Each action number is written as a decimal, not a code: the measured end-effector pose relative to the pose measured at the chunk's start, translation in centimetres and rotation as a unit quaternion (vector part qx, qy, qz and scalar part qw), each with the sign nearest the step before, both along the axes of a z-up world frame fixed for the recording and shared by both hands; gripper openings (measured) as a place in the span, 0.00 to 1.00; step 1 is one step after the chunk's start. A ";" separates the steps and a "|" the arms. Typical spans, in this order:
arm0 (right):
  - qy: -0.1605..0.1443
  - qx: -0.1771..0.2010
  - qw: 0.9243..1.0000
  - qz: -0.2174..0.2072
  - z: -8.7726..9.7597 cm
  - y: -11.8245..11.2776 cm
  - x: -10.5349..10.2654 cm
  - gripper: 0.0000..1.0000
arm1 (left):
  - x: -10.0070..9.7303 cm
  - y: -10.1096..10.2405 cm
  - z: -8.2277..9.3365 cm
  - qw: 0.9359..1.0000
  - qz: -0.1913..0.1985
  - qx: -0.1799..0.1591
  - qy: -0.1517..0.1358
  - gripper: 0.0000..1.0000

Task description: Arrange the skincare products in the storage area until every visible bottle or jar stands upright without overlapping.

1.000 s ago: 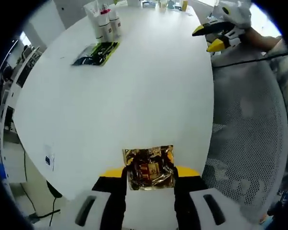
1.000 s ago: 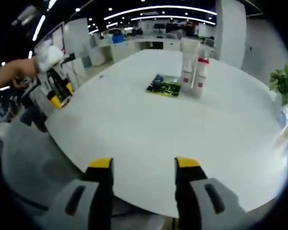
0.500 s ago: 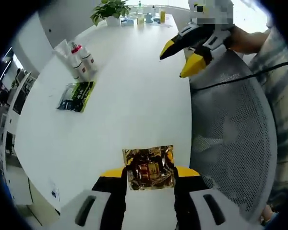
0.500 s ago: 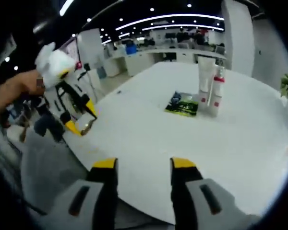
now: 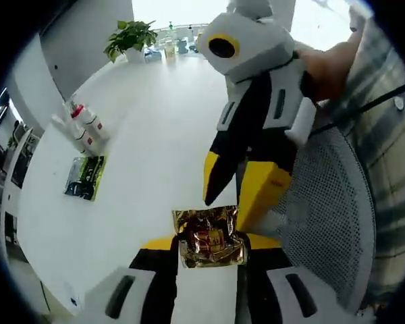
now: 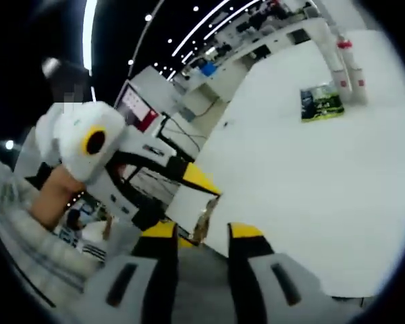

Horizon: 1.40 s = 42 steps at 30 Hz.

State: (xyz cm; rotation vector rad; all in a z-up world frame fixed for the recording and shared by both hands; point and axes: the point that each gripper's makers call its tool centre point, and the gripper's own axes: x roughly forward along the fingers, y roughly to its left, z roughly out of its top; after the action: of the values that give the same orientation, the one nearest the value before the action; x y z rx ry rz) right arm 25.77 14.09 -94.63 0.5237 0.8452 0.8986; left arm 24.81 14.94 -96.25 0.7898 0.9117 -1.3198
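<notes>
1. My left gripper view is bright. Daylight comes in from the windows (image 5: 189, 13) far off, which look washed out.
2. The white table (image 5: 155, 148) shines pale.
3. My right gripper view is darker, with ceiling light strips (image 6: 91, 27) that glare.
4. It looks smeared and blurry.
5. Straight lines bend near the edges.
</notes>
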 end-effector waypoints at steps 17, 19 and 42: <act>0.044 0.032 0.998 -0.008 -0.2 -0.2 -0.2 0.01 | -0.8 -1.9 1.5 0.999 0.008 -0.033 -0.015 0.40; 0.046 0.039 0.998 -0.011 -0.1 -0.3 -0.1 0.00 | -0.7 -1.7 1.6 0.998 0.047 -0.052 0.004 0.40; 0.029 0.149 0.985 -0.078 3.0 -1.8 2.2 0.00 | -0.2 -2.8 2.7 0.805 0.392 -0.335 0.295 0.18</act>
State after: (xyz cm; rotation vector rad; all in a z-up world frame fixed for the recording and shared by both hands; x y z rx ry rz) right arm 28.00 12.25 -91.58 0.8687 0.7138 0.8737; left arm 24.63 12.14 -93.56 -0.5689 0.9850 -0.9967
